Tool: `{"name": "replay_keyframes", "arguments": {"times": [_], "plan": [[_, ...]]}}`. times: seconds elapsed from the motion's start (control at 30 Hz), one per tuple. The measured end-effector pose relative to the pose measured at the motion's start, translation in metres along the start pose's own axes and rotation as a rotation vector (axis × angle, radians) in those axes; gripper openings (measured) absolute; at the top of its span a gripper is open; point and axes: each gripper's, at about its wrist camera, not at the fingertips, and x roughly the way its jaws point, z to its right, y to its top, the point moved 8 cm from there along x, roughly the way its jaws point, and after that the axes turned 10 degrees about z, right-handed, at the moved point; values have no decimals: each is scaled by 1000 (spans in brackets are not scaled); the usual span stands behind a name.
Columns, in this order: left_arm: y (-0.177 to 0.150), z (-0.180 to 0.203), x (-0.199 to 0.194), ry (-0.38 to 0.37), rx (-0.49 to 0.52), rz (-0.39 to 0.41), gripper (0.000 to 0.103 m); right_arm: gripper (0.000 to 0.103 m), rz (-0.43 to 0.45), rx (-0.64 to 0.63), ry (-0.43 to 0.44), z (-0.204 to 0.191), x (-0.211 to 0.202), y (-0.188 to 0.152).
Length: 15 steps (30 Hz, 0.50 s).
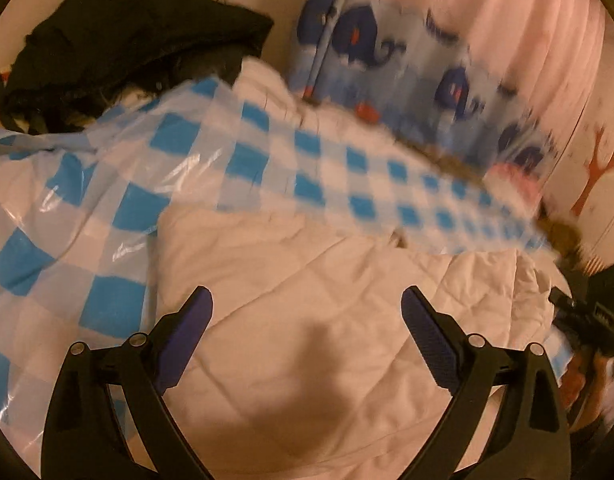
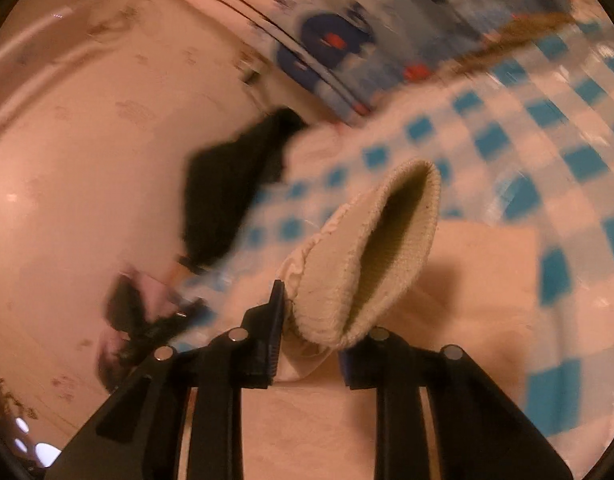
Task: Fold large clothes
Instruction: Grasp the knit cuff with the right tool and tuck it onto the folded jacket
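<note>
A large white quilted garment (image 1: 307, 300) lies spread on a blue-and-white checked plastic sheet (image 1: 107, 208). My left gripper (image 1: 307, 312) is open and empty, hovering just above the garment's body. In the right wrist view my right gripper (image 2: 311, 332) is shut on the garment's cream ribbed cuff (image 2: 371, 256), which sticks up between the fingers with its opening facing out. The white garment (image 2: 487, 280) lies below it on the checked sheet (image 2: 547, 132). The right gripper also shows in the left wrist view (image 1: 587, 312) at the right edge.
A black garment (image 1: 127, 36) is heaped at the far left of the sheet; it also shows in the right wrist view (image 2: 231, 188). A blue whale-print cloth (image 1: 407, 60) and pink bedding (image 1: 527, 40) lie beyond. Pale floor (image 2: 87, 160) lies to the left.
</note>
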Motion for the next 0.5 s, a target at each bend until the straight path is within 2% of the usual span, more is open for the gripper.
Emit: {"name": "replay_keyframes", "arguments": {"times": [0.07, 0.13, 0.3, 0.33, 0.4, 0.43, 0.5], "plan": [[-22, -5, 20, 60, 52, -91, 92, 24, -67, 58, -66, 41, 8, -24], [-37, -7, 32, 76, 78, -140, 92, 24, -109, 125, -77, 69, 15, -46], [-33, -5, 25, 88, 96, -118, 92, 24, -113, 113, -83, 66, 12, -45], [-33, -5, 24, 106, 119, -118, 92, 24, -136, 129, -91, 69, 12, -49], [-41, -12, 30, 153, 146, -157, 92, 29, -157, 176, -89, 74, 11, -51], [-46, -14, 34, 152, 144, -182, 92, 33, -163, 209, -80, 77, 10, -52], [-46, -15, 32, 162, 156, -183, 92, 42, -163, 278, -81, 81, -3, -50]]}}
